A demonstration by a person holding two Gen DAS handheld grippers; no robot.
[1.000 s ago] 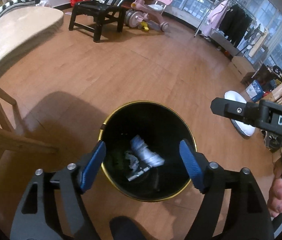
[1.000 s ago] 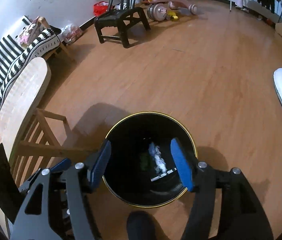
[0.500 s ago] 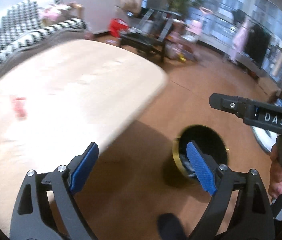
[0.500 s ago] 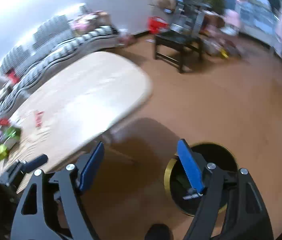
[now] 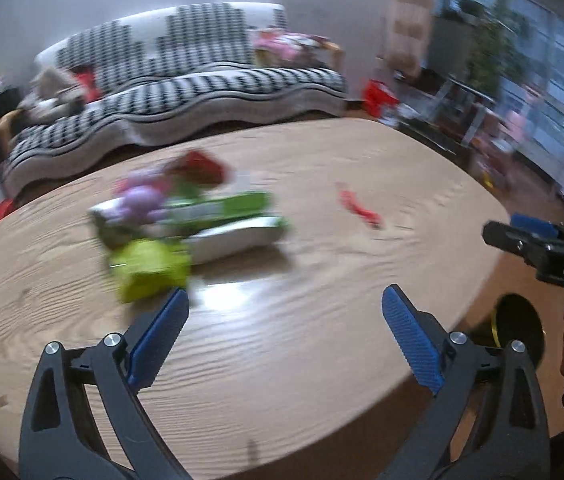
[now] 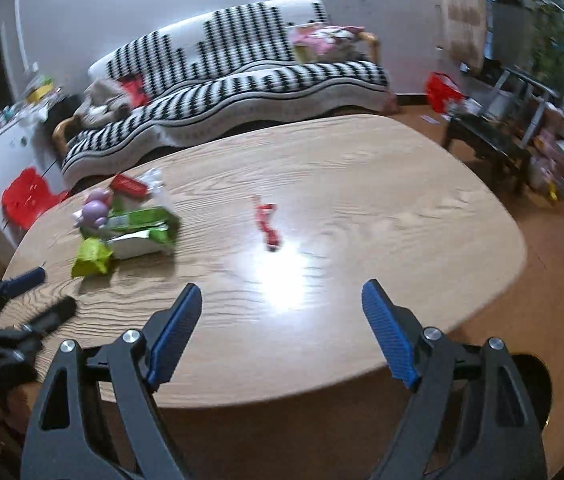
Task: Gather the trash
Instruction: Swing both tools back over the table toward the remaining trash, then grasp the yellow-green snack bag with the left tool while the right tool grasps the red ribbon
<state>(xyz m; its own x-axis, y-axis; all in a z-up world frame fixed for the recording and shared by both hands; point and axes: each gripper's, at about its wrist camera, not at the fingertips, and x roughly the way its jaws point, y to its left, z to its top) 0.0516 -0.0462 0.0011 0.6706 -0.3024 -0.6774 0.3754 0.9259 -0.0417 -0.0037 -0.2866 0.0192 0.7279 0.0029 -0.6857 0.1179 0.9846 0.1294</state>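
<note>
A pile of green wrappers (image 5: 186, 232) (image 6: 130, 236) with a purple toy (image 6: 96, 210) and a red packet (image 6: 128, 185) lies on the oval wooden table (image 5: 321, 184) (image 6: 381, 200). A small red wrapper (image 5: 357, 208) (image 6: 268, 224) lies alone near the middle. My left gripper (image 5: 283, 336) is open and empty above the table's near part, just short of the pile. My right gripper (image 6: 282, 328) is open and empty at the table's near edge. The black bin with a gold rim (image 5: 517, 328) (image 6: 533, 384) stands on the floor at the right.
A black-and-white striped sofa (image 6: 242, 80) runs behind the table. A black bench (image 6: 485, 140) and toys stand at the right. A red stool (image 6: 28, 196) is at the left. The right gripper shows in the left wrist view (image 5: 541, 248).
Both grippers have swung up and left from above the bin to face the table. The bin has dropped to the lower right of both views. Both stay open.
</note>
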